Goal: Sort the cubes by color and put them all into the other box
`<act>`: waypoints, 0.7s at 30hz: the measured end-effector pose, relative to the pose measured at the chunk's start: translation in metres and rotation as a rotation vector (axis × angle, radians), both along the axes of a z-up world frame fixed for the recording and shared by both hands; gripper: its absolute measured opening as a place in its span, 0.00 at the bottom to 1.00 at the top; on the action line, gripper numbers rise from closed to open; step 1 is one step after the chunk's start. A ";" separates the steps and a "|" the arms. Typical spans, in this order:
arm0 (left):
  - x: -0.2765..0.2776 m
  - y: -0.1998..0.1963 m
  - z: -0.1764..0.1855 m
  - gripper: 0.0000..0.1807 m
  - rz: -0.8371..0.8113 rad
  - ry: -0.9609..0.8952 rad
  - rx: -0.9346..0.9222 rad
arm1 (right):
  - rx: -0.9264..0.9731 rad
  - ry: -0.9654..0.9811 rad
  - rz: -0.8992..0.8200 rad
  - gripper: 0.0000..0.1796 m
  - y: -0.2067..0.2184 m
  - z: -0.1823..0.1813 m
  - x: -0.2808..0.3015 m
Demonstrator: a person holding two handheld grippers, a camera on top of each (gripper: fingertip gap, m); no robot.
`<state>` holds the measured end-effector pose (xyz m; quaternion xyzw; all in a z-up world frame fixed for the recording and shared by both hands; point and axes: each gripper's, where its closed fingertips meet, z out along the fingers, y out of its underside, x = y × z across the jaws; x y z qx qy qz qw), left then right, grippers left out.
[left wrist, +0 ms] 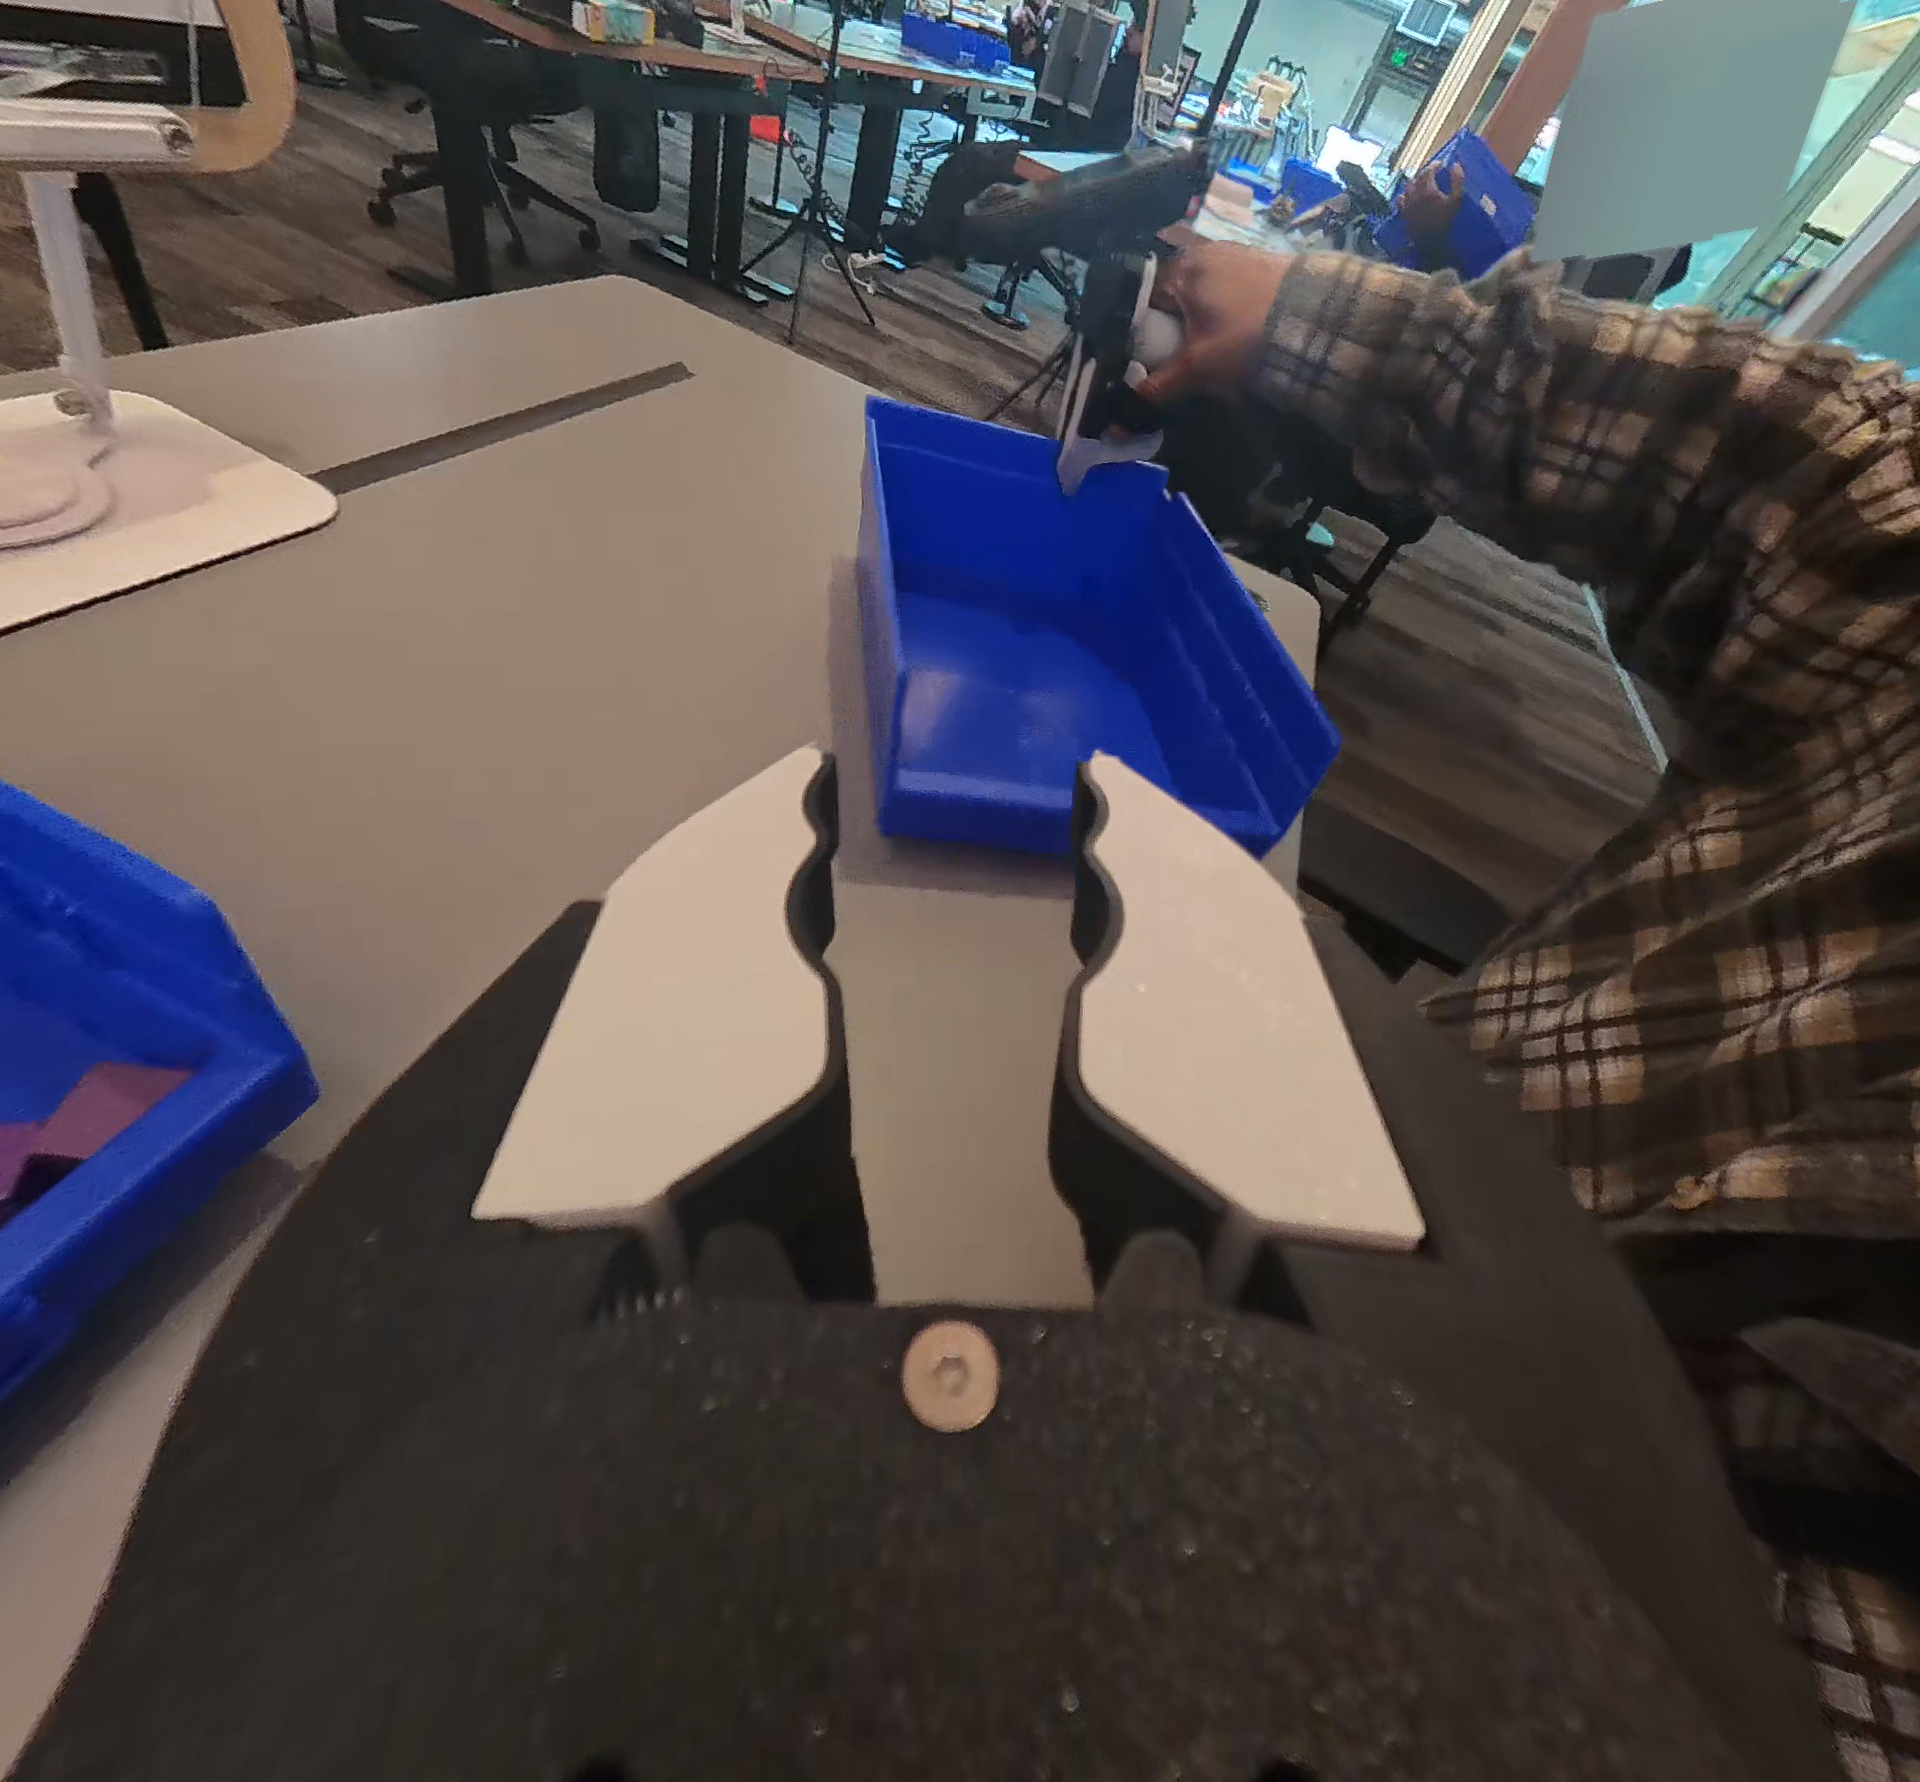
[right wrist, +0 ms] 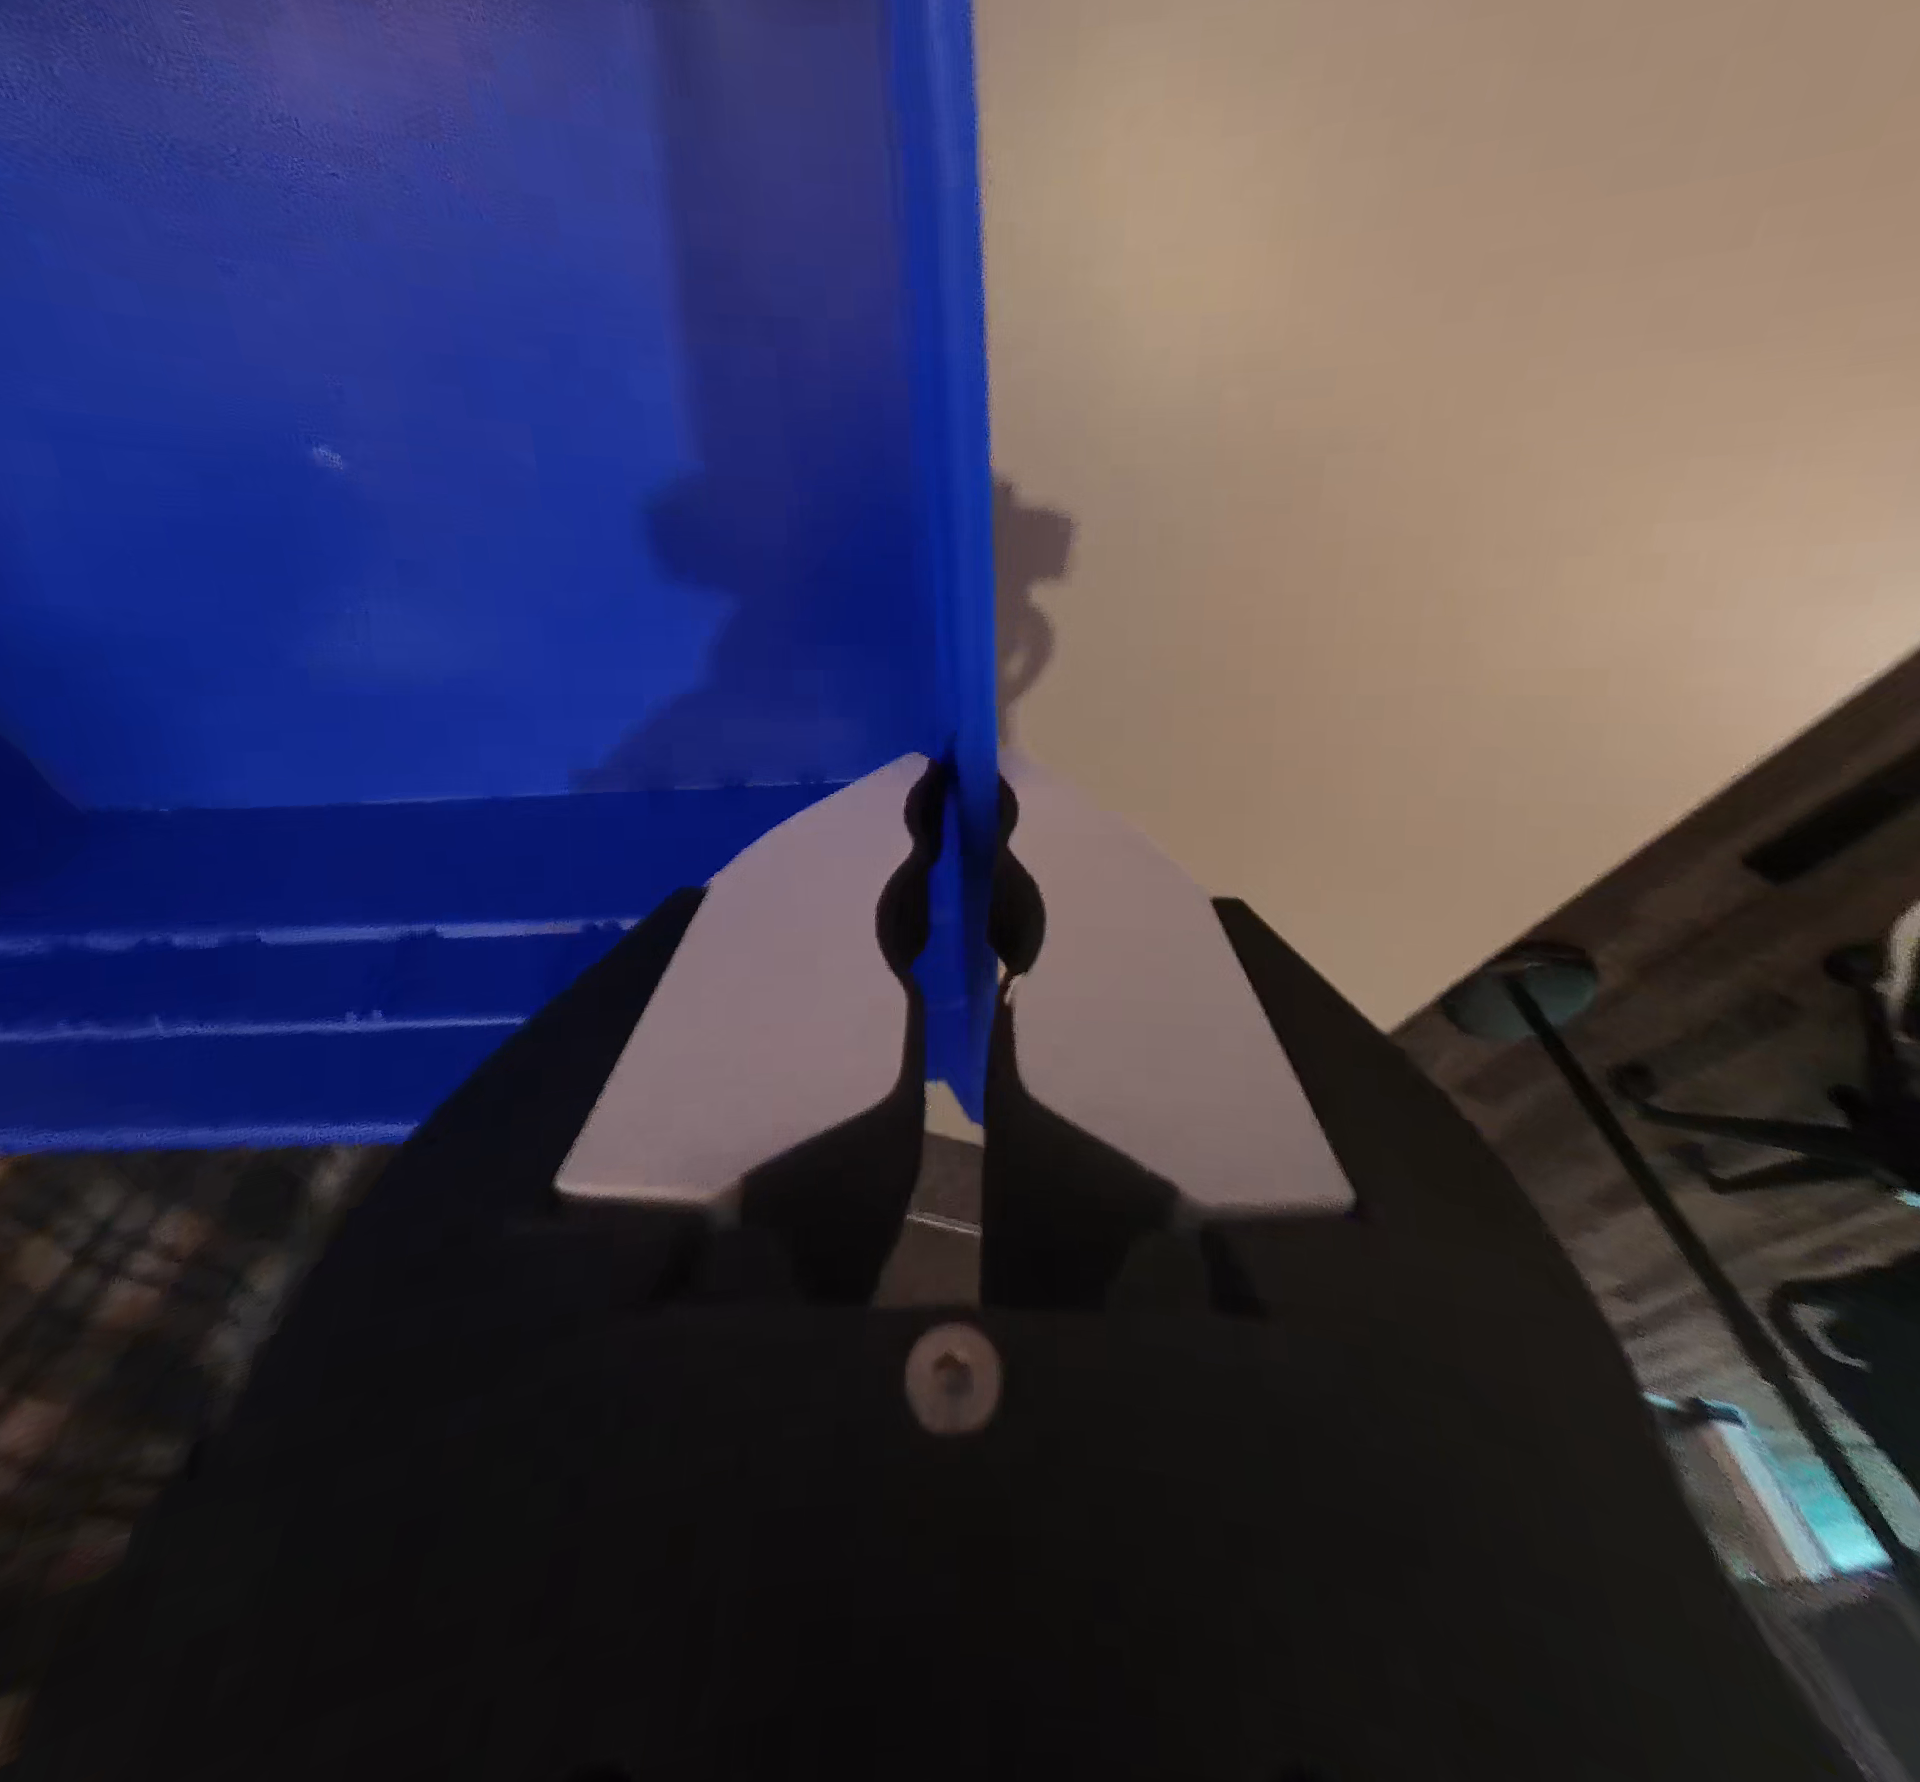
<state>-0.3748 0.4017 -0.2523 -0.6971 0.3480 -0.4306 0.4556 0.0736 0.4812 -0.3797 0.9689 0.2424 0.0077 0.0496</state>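
Observation:
An empty blue box [left wrist: 1039, 652] stands on the grey table [left wrist: 468, 693] near its right edge. My left gripper [left wrist: 951, 787] is open and empty, just short of the box's near wall. My right gripper [right wrist: 961, 797] is shut on the box's far wall [right wrist: 951, 382]; it also shows in the left wrist view [left wrist: 1091, 459] at the box's far right corner, held by a hand in a plaid sleeve. A second blue box [left wrist: 114, 1078] at the left edge holds purple cubes [left wrist: 94, 1109]; most of its inside is hidden.
A white stand base [left wrist: 135, 506] sits at the back left of the table. A dark slot [left wrist: 509, 428] runs across the tabletop. The table's right edge [left wrist: 1304, 693] is close to the empty box. Desks and chairs stand beyond.

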 end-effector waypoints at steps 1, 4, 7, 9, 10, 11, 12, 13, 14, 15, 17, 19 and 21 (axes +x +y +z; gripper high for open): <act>-0.001 0.003 0.000 0.23 0.008 -0.007 -0.003 | 0.003 -0.025 0.012 0.04 0.015 0.000 0.010; 0.000 0.007 -0.001 0.23 0.003 -0.034 -0.026 | 0.042 -0.142 0.106 0.06 0.069 -0.001 0.041; 0.003 0.009 -0.004 0.24 0.008 -0.021 -0.032 | 0.237 -0.354 0.170 0.26 0.132 0.018 0.073; 0.003 0.009 -0.006 0.24 0.016 -0.004 -0.025 | 0.363 -0.415 0.121 0.44 0.152 0.042 0.081; 0.002 0.010 -0.008 0.24 0.021 0.007 -0.023 | 0.404 -0.402 0.052 0.47 0.154 0.054 0.082; 0.000 0.010 -0.010 0.24 0.029 0.018 -0.022 | 0.425 -0.371 -0.030 0.50 0.149 0.062 0.083; -0.002 0.012 -0.012 0.24 0.039 0.025 -0.023 | 0.426 -0.348 -0.118 0.51 0.138 0.068 0.086; -0.004 0.014 -0.013 0.24 0.050 0.025 -0.027 | 0.404 -0.334 -0.211 0.51 0.121 0.070 0.091; -0.006 0.015 -0.014 0.24 0.058 0.022 -0.033 | 0.362 -0.298 -0.292 0.51 0.103 0.068 0.093; -0.007 0.015 -0.014 0.24 0.057 0.015 -0.040 | 0.319 -0.239 -0.359 0.49 0.085 0.063 0.091; -0.007 0.013 -0.013 0.24 0.045 -0.004 -0.050 | 0.270 -0.109 -0.474 0.45 0.053 0.050 0.085; -0.006 0.011 -0.010 0.24 0.033 -0.014 -0.051 | 0.237 0.016 -0.568 0.41 0.027 0.037 0.078; -0.004 0.007 -0.009 0.24 0.024 -0.013 -0.048 | 0.223 0.090 -0.649 0.36 0.007 0.027 0.075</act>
